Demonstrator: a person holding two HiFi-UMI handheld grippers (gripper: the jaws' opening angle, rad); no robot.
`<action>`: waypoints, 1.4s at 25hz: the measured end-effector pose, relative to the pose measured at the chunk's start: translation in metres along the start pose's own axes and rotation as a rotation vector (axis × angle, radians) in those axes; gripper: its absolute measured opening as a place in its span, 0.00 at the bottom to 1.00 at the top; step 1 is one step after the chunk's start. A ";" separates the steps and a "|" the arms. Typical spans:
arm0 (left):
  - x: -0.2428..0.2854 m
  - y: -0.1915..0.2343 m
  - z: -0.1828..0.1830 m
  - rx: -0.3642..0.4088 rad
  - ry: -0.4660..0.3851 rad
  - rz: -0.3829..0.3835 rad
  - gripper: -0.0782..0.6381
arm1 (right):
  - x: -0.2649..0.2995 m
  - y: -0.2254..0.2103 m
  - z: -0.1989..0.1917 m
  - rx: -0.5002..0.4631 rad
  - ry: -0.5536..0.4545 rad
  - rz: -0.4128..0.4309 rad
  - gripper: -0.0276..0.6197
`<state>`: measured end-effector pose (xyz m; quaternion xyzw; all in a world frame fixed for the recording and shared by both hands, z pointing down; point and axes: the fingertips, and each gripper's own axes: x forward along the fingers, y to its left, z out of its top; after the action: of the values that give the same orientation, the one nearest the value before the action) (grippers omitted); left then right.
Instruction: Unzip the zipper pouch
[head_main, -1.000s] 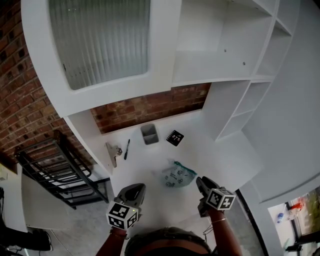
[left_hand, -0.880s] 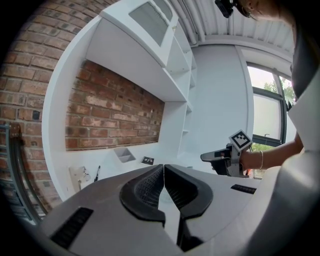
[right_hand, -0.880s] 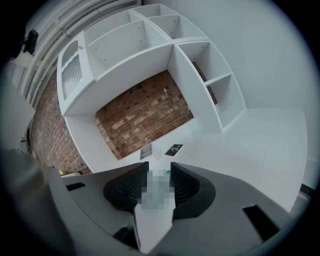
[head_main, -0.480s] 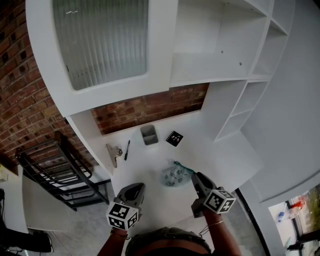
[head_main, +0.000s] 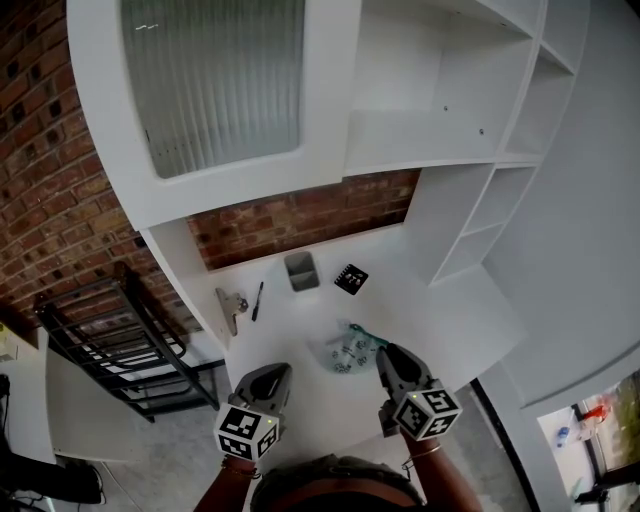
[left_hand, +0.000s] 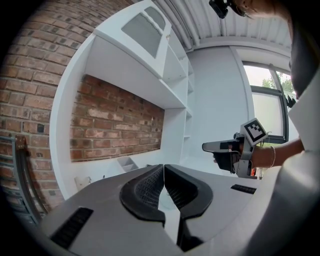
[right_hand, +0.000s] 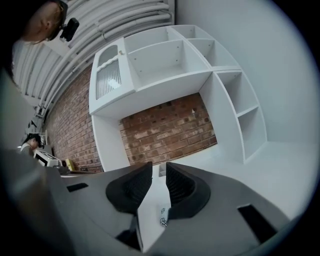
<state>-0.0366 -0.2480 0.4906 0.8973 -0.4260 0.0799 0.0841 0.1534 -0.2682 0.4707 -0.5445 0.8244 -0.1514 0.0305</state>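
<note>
My left claw (left_hand: 163, 167) was pressed together, pinching nothing, held above the near edge of the white desk (head_main: 420, 290). My right claw (right_hand: 159, 170) stood slightly spread; its jaws had just been closing, with nothing between them. The zipper pouch (head_main: 345, 352) lay flat on the desk, just ahead of and below my right claw's tips and off to the right of my left claw. I held it with neither. Farther ahead, beyond the pouch, sat a grey cup (head_main: 299, 270), a pen (head_main: 256, 298) and a black card (head_main: 350, 278).
</note>
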 end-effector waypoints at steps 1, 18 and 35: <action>0.000 0.000 0.001 0.001 -0.001 0.000 0.11 | 0.000 0.001 0.000 -0.007 -0.001 -0.002 0.17; 0.000 -0.009 0.003 0.032 0.001 -0.014 0.11 | -0.008 0.006 0.002 -0.065 -0.005 -0.025 0.05; -0.001 -0.001 0.000 0.030 0.006 -0.003 0.11 | -0.004 0.002 -0.003 -0.081 0.017 -0.040 0.04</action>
<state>-0.0364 -0.2468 0.4902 0.8988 -0.4231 0.0888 0.0721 0.1524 -0.2629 0.4724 -0.5605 0.8189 -0.1232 -0.0015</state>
